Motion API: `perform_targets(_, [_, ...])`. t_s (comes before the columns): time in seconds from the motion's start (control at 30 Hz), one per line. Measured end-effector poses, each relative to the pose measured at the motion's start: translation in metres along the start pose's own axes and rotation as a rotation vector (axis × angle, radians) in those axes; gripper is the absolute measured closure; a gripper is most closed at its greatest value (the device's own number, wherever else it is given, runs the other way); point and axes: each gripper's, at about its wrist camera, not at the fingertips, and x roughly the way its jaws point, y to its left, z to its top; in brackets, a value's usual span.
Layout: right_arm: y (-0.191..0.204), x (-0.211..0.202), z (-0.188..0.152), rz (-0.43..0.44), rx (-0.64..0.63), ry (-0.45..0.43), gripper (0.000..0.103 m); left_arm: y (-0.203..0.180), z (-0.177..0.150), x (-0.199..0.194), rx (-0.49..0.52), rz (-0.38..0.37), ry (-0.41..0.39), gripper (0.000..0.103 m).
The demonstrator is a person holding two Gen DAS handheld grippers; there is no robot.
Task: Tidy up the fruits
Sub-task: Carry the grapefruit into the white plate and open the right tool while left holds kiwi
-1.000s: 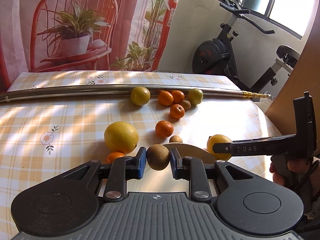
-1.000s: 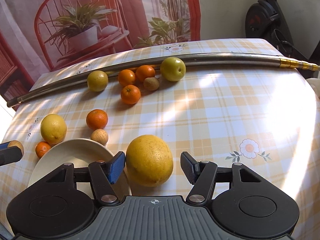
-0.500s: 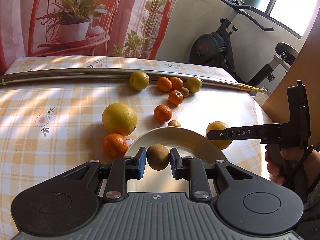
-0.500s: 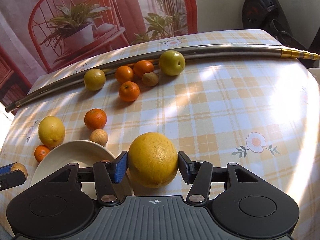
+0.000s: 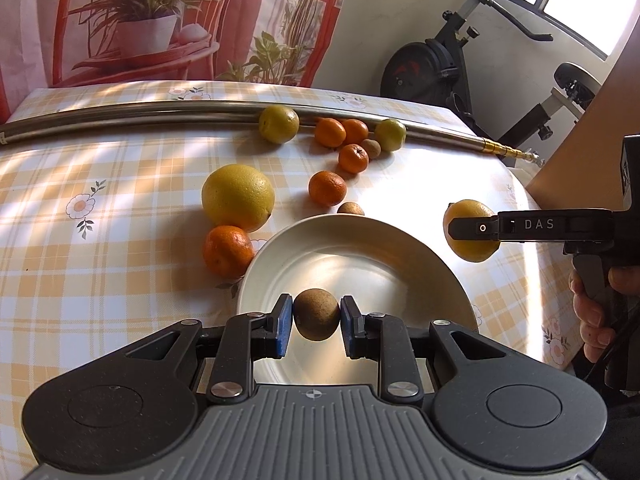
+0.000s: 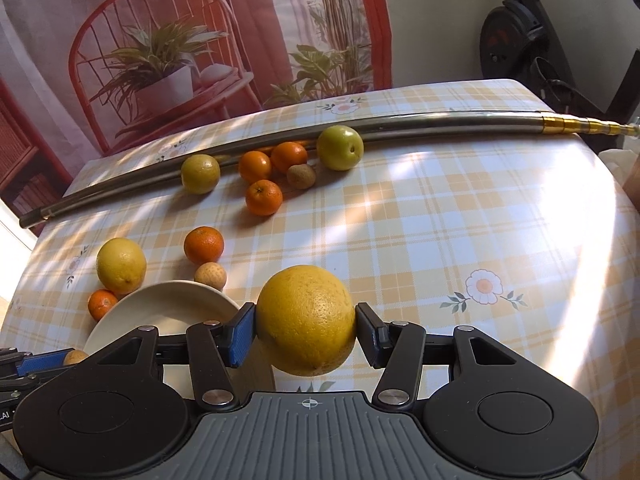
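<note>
My left gripper (image 5: 316,317) is shut on a small brown round fruit (image 5: 316,313), held over the near part of a cream plate (image 5: 360,236). My right gripper (image 6: 305,332) is shut on a large yellow citrus (image 6: 306,318), lifted off the cloth just right of the plate (image 6: 160,304). In the left wrist view that citrus (image 5: 466,248) hangs beside the plate's right rim with the right gripper's finger across it. Loose on the table lie a big yellow citrus (image 5: 238,197), several mandarins (image 5: 327,188), small brown fruits (image 5: 350,209) and two green-yellow fruits (image 5: 279,124).
A long steel pole (image 5: 120,114) lies across the far side of the checked tablecloth, with fruit resting against it. An exercise bike (image 5: 448,64) stands beyond the table's far right corner. A hand (image 5: 592,304) holds the right gripper's handle at the table's right edge.
My left gripper has carried the brown fruit forward over the plate. My right gripper has shut on the large yellow citrus and lifted it off the cloth.
</note>
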Motion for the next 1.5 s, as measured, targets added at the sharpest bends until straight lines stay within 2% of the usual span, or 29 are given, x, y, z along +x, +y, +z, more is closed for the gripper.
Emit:
perform_targets(0.17, [0.018, -0.014, -0.005, 0.047, -0.064, 0.007, 0.054, -0.002, -0.004, 0.004, 0.003, 0.009, 0.023, 0.076])
perform_targets(0.4, [0.041, -0.016, -0.016, 0.101, -0.133, 0.083, 0.054, -0.003, -0.007, 0.007, 0.007, 0.025, 0.054, 0.076])
perform_targets(1.2, [0.046, 0.008, -0.032, 0.106, -0.130, 0.190, 0.054, -0.002, -0.016, 0.020, 0.021, 0.061, 0.109, 0.076])
perform_targets(1.5, [0.045, 0.005, -0.028, 0.109, -0.137, 0.167, 0.053, -0.002, -0.015, 0.020, 0.018, 0.071, 0.105, 0.076])
